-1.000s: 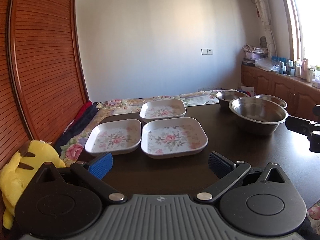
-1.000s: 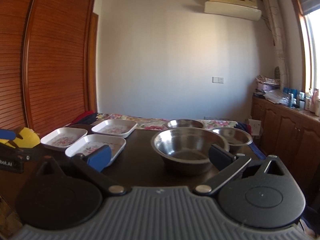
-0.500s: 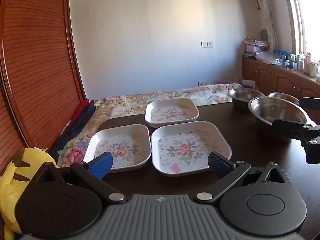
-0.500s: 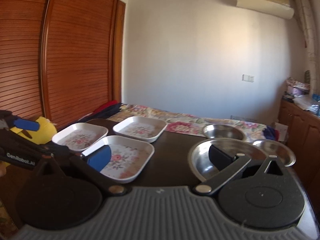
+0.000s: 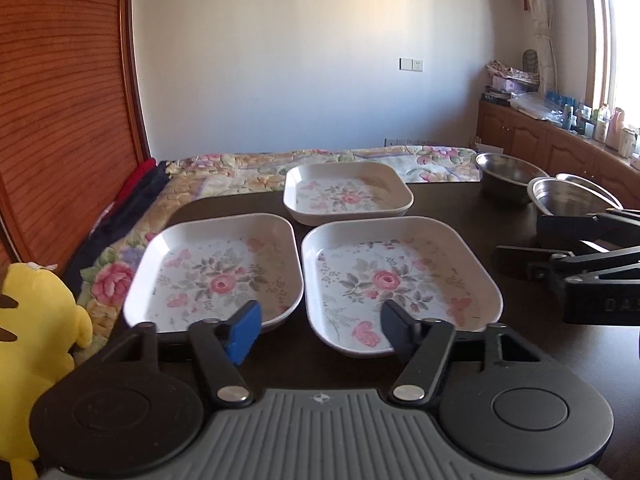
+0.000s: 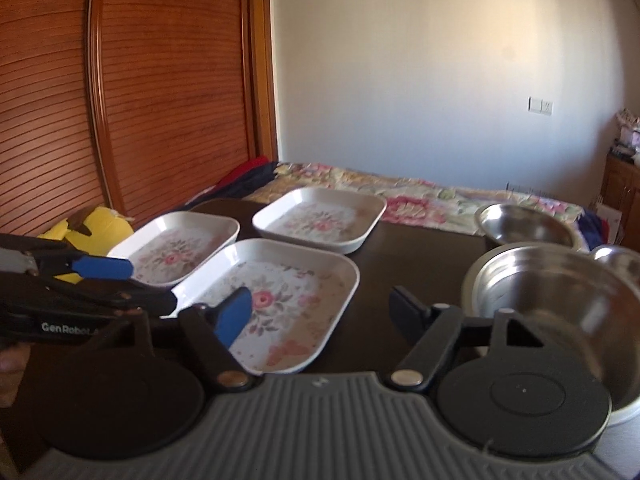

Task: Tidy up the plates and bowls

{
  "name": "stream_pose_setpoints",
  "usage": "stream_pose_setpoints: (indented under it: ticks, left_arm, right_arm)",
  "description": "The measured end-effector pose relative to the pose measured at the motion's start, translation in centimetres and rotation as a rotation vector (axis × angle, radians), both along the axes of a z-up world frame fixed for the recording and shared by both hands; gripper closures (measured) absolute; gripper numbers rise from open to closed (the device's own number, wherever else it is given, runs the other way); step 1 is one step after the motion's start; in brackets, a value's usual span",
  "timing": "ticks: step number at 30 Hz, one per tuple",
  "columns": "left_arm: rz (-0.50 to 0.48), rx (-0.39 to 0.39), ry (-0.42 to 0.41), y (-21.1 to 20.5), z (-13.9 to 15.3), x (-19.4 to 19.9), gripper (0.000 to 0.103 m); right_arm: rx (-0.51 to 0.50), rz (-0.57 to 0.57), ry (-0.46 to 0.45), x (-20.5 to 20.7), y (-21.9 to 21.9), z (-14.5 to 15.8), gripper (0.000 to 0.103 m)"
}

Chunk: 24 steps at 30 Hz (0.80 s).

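On the dark table (image 5: 460, 200), the near white square plate w/ pink flowers (image 5: 396, 280) sits right in front of the left gripper (image 5: 320, 330), open & empty, closer than the right gripper (image 6: 322, 314), also open & empty, by the shiny metal bowl (image 6: 552, 292).

Black left gripper (image 5: 320, 330) with one blue fingertip pad (image 5: 243, 332), silver pivot screws, ribbed grey base at lower frame, matching right gripper (image 6: 320, 312), white GenRobot lettering.
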<state>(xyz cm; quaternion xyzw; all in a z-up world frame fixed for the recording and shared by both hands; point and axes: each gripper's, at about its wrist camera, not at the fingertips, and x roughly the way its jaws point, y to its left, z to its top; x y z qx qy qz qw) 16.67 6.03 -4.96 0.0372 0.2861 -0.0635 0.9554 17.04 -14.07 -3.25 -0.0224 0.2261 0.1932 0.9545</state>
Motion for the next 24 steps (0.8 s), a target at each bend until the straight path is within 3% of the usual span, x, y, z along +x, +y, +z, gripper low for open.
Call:
stream_pose_setpoints:
  ticks: [3,10,24]
  left_arm:
    - [-0.006,0.000,0.010,0.0,-0.5,0.7,0.044]
    - [-0.017,-0.043,0.034,0.5,-1.2,1.5,0.059]
    - [-0.007,-0.071,0.057,0.7,-2.2,2.3,0.075]
  right_arm:
    - [-0.016,0.010,0.035,0.9,0.5,-0.6,0.041]
    - [-0.027,0.006,0.081,2.1,0.5,-1.5,0.051]
    - [-0.028,0.001,0.129,3.1,0.6,-2.6,0.058]
